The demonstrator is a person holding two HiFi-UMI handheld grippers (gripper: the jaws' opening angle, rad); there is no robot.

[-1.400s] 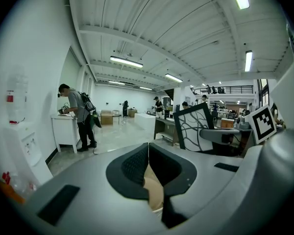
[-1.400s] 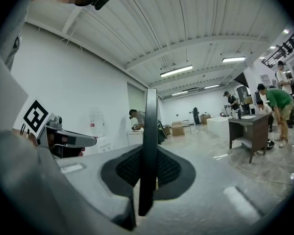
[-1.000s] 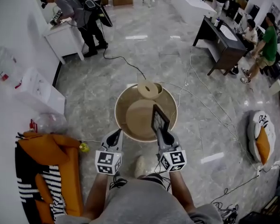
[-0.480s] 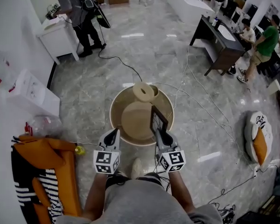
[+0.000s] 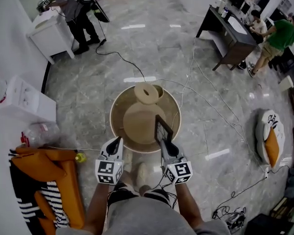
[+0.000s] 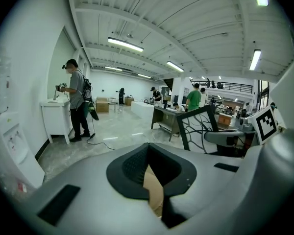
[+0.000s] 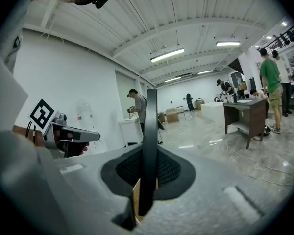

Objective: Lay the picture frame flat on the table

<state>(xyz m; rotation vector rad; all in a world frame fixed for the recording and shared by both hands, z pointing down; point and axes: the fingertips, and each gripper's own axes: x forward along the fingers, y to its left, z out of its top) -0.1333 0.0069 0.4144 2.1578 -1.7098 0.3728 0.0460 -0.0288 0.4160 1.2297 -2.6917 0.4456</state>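
The round table (image 5: 117,116) is mostly open; a pale disc (image 5: 139,123) takes up its middle and a cream block with a hole (image 5: 147,93) sits on the far rim, so the far side is the crowded one; the picture frame (image 5: 163,129) stands upright over the near right part, clamped in the right tool (image 5: 165,141), walling off that side; the left tool (image 5: 115,145), jaws together, hovers at the near left rim with bare tabletop ahead; cables (image 5: 206,99) trail across the floor to the right; an orange sofa (image 5: 54,173) stands well off left.
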